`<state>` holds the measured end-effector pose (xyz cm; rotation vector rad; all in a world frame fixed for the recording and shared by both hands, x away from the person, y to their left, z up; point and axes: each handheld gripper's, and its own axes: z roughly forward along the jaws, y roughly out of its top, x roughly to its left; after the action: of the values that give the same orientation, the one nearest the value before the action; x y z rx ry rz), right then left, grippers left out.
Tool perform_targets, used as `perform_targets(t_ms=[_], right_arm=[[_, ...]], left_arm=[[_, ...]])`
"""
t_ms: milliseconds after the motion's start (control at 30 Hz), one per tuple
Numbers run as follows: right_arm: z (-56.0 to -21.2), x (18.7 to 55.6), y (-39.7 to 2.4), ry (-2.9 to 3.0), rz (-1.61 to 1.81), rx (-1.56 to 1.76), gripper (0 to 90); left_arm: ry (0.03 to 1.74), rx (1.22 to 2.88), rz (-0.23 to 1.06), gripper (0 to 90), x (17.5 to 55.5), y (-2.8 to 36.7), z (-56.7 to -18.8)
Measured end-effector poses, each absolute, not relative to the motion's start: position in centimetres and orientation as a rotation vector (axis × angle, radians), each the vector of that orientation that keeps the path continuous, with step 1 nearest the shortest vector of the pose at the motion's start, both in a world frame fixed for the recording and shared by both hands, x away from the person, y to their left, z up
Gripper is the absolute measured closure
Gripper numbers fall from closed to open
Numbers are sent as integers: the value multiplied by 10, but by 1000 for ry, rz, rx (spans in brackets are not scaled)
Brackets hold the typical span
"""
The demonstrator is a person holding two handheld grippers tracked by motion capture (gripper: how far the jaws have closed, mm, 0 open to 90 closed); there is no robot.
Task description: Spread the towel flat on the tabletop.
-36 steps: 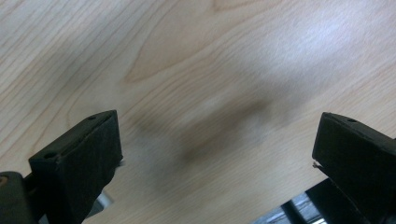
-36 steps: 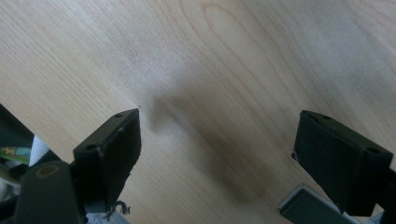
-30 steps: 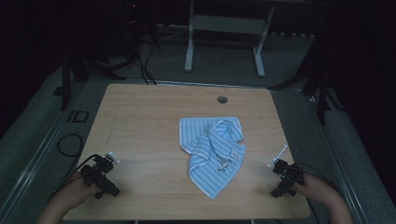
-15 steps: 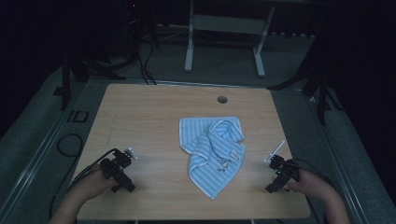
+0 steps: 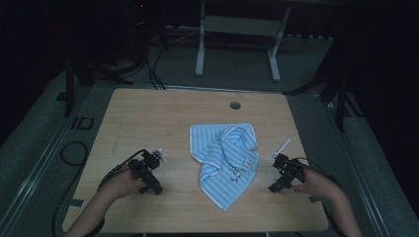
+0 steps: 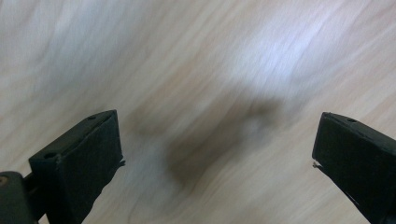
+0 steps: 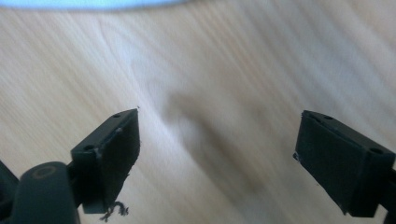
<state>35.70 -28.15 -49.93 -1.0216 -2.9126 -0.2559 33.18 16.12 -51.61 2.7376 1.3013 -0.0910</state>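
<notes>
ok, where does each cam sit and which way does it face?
High view: above the person's side, looking forward and down on the table and towel; forearms and both grippers show.
Left gripper view: on the left gripper, looking down at bare wood; open jaws.
Right gripper view: on the right gripper; open jaws.
Shared with high view: towel edge.

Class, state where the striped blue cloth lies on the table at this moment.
In the high view the striped blue cloth lies crumpled on the wooden table, right of centre, between the left gripper and the nearer right gripper.

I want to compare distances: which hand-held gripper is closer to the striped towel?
The right hand-held gripper, just off the blue striped towel; the left hand-held gripper is farther away.
</notes>
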Motion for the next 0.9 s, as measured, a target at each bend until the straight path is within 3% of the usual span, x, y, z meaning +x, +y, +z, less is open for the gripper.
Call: perform_targets(t_ms=[567, 900], right_arm=[[-489, 394, -233, -3029, -394, -885, 419], [-487, 418, -215, -3080, -482, -839, 496]], left_arm=[[1104, 2741, -74, 12, 350, 84, -503], [987, 2744, -43, 13, 354, 34, -495]])
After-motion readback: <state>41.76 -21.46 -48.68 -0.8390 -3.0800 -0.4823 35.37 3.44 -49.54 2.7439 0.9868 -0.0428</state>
